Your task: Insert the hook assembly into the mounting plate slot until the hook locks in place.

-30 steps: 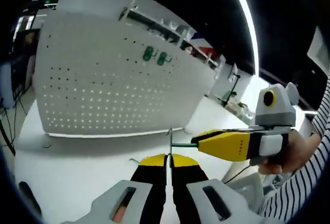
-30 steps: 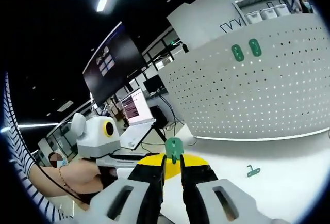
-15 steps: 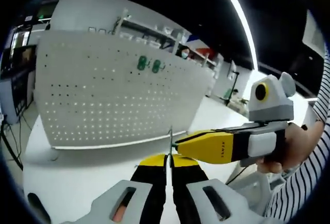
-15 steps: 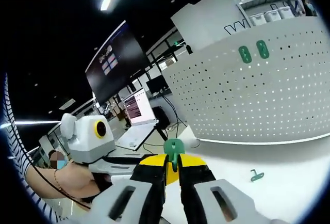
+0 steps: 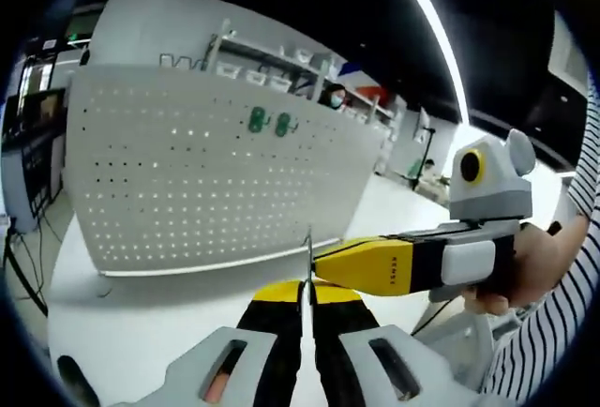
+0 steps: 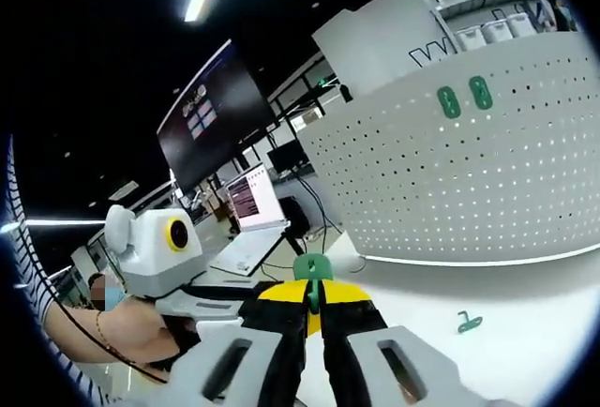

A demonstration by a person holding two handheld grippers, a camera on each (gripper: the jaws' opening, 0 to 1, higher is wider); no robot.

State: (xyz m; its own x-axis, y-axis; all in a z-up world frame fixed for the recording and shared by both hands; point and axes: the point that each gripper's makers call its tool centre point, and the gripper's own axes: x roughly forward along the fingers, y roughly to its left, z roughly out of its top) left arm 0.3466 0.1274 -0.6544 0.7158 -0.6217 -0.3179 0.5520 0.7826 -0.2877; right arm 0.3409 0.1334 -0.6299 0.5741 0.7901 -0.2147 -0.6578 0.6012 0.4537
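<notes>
My left gripper (image 5: 306, 287) is shut on a thin mounting plate (image 5: 307, 255), which I see edge-on as an upright sliver above the jaw tips. From the right, the yellow tip of my right gripper (image 5: 323, 262) touches that plate. In the right gripper view, my right gripper (image 6: 313, 287) is shut on a green hook piece (image 6: 311, 269) whose rounded head sticks up between the jaws. My left gripper (image 6: 246, 296) comes in low from the left and meets it. The joint between hook and plate is hidden by the jaws.
A white pegboard (image 5: 187, 191) stands behind on the white table (image 5: 150, 332), with two green hooks (image 5: 270, 123) high on it, also green hooks (image 6: 464, 97). Another green hook (image 6: 466, 323) lies loose on the table. A hand (image 5: 534, 271) in a striped sleeve holds the right gripper.
The right gripper has moved in against the plate, and the green shaft seen between them a second ago is now covered. Both views have shifted slightly with the hands.
</notes>
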